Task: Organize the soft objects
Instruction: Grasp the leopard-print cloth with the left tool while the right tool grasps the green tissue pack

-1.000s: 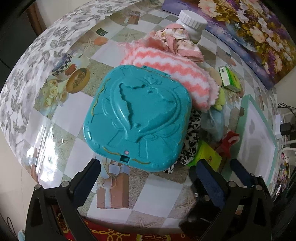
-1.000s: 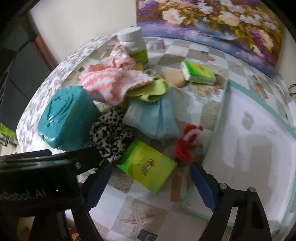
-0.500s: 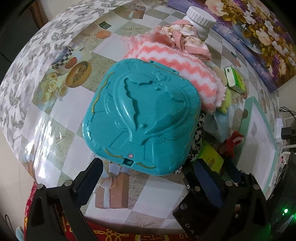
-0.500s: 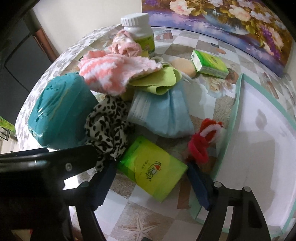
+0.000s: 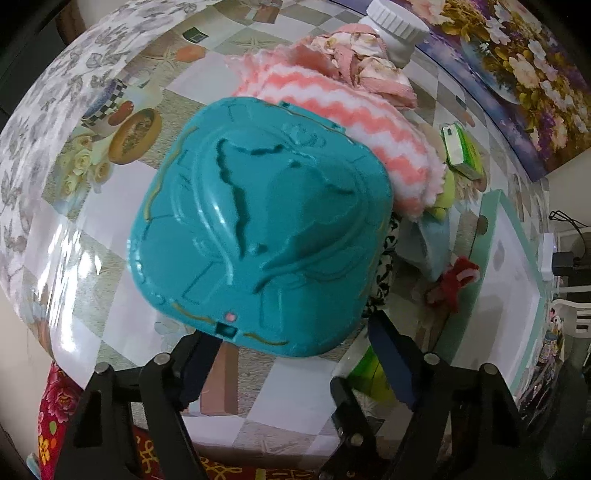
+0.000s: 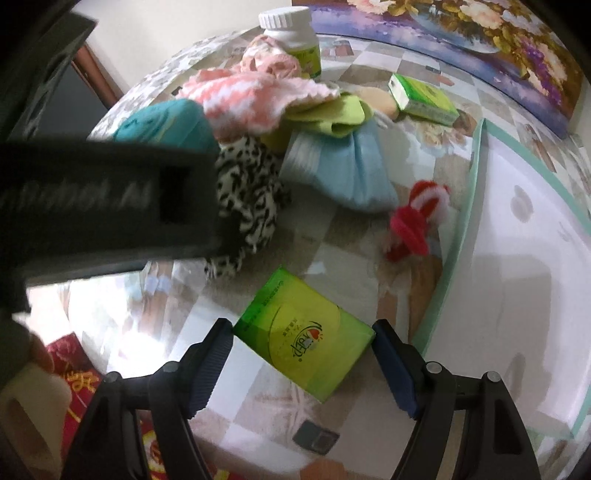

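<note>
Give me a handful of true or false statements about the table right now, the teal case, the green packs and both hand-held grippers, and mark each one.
1. The left hand-held gripper is open, its fingers either side of the teal case's near edge. True.
2. The right hand-held gripper is shut on the red toy. False: it is open around the near green pack; the toy lies apart on the table.
3. The white bottle lies on its side. False: it stands upright, cap on top.
4. The pink and white cloth rests partly over the yellow-green cloth. True.
5. The far green pack is on the white tray. False: it lies on the tablecloth outside it.
</note>
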A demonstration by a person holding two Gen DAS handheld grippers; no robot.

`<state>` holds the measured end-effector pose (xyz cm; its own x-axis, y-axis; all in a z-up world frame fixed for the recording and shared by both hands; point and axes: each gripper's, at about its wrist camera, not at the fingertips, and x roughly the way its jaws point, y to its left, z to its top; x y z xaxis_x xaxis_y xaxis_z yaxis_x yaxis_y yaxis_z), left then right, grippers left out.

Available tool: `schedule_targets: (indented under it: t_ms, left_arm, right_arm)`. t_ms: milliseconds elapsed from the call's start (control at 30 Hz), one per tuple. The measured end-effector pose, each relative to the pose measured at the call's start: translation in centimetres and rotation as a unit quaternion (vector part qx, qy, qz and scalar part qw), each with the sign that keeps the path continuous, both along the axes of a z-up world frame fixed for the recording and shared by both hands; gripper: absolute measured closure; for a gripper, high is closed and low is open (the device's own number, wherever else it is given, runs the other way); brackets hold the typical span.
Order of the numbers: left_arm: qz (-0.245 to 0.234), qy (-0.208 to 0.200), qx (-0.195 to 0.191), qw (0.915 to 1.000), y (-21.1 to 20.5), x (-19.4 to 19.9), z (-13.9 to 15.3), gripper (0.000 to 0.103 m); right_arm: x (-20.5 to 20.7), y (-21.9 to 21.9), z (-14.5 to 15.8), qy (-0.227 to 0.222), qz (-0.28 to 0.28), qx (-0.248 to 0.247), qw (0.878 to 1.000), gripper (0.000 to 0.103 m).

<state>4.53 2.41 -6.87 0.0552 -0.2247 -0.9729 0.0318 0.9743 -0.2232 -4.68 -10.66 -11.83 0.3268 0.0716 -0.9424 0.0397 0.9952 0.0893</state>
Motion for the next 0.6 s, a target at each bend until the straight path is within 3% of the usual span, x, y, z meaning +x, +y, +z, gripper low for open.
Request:
schedule_targets:
  t_ms: [100, 200, 333, 433, 600]
  left_arm:
    - [-0.007, 0.001, 0.004, 1.0, -0.7, 0.1, -0.6, 0.036]
    - [-0.01, 0.004, 0.003, 0.9999, -1.5, 0.0, -1.3, 0.053]
    - [-0.013, 0.009, -0.011, 0.9998, -2.2, 0.2, -2.7, 0.089]
    - [-0.018, 0.002, -0.014, 0.9997, -2.8, 0.0, -2.9, 0.097]
    - [-0.026, -0.01, -0.019, 0.9994, -3.6, -0.4, -2.7, 0.099]
  right_arm:
    - [-1.0, -0.4, -0.1, 0.01, -0.008, 0.002, 1.0, 0.023]
    - [-2.0, -0.8, -0.2, 0.02, -0.016, 0.012, 1.0, 0.024]
    - [-3.0, -1.2, -0.3, 0.024, -0.025, 0.01, 0.999, 0.024]
    - [-3.3, -1.9, -0.1, 0.028, -0.038, 0.02, 0.999, 0.024]
    - [-3.6, -3.7, 0.5, 0.017, -0.052, 0.04, 0.998, 0.024]
